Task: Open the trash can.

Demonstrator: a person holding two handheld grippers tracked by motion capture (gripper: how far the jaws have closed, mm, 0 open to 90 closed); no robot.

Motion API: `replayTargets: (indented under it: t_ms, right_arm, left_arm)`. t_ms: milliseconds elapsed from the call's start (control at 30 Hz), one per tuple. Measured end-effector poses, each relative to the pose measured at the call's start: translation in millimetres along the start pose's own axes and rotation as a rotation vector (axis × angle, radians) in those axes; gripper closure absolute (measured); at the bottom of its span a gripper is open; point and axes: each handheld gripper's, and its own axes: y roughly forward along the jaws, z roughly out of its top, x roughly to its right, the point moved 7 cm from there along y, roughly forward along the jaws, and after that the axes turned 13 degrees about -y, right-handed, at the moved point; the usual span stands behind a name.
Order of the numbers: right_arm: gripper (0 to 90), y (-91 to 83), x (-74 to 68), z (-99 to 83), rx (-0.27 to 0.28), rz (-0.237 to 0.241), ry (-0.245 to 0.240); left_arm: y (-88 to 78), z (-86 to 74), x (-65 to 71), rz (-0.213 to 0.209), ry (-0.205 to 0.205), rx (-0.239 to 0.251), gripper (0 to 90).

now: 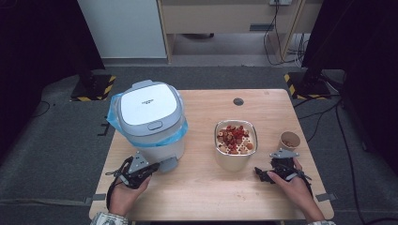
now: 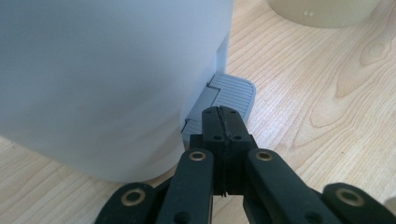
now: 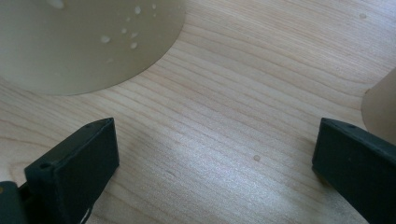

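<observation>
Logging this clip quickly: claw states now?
Left claw: closed, empty, at the white bin's grey foot pedal.
Right claw: open, empty.

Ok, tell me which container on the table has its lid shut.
The grey-and-white pedal bin at the left, lined with a blue bag. The food-filled bowl and the small paper cup to its right both stand open-topped.

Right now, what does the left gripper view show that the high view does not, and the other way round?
Left gripper view: the left claw shut, its tips at the ribbed grey foot pedal, whose grooves show.

High view: the white-lidded grey pedal bin's lid and blue liner, red and brown scraps in the square cream container, the small brown paper cup, and the right claw.

Both: bin, pedal, light wooden table.
</observation>
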Motion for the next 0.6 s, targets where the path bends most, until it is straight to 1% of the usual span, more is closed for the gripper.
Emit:
replayTargets:
  t_ms: [33,67,100,133,167,300,333,400,467,600]
  right_arm:
    - [0.7,0.0,0.0,0.0,0.0,0.0,0.0]
    - [0.7,0.0,0.0,0.0,0.0,0.0,0.0]
    - [0.7,0.0,0.0,0.0,0.0,0.0,0.0]
    - [0.7,0.0,0.0,0.0,0.0,0.0,0.0]
    - [0.7,0.0,0.0,0.0,0.0,0.0,0.0]
    - [0.7,-0.1,0.0,-0.1,0.001,-0.001,0.0]
    - [0.7,-0.1,0.1,-0.1,0.001,-0.002,0.0]
    - [0.7,-0.1,0.0,-0.1,0.001,-0.001,0.0]
    - [0.7,-0.1,0.1,-0.1,0.001,-0.002,0.0]
    - [0.7,-0.1,0.2,-0.2,0.001,-0.001,-0.001]
  left_arm:
    - [0.0,0.0,0.0,0.0,0.0,0.0,89.6]
    - [2.7,0.3,2.1,-0.002,0.011,-0.006,89.6]
    - [2.7,0.3,2.1,-0.002,0.011,-0.006,89.6]
    - [5.7,0.7,4.4,-0.003,0.021,-0.012,89.6]
    - [5.7,0.7,4.4,-0.003,0.021,-0.012,89.6]
    - [11.7,2.8,8.4,0.004,0.044,-0.015,89.5]
    - [15.0,3.7,10.4,0.005,0.058,-0.021,89.5]
    - [16.9,4.2,11.5,0.005,0.06,-0.022,89.5]
    - [22.0,5.0,14.2,0.007,0.076,-0.035,89.4]
    - [27.3,6.1,16.3,0.011,0.085,-0.042,89.4]
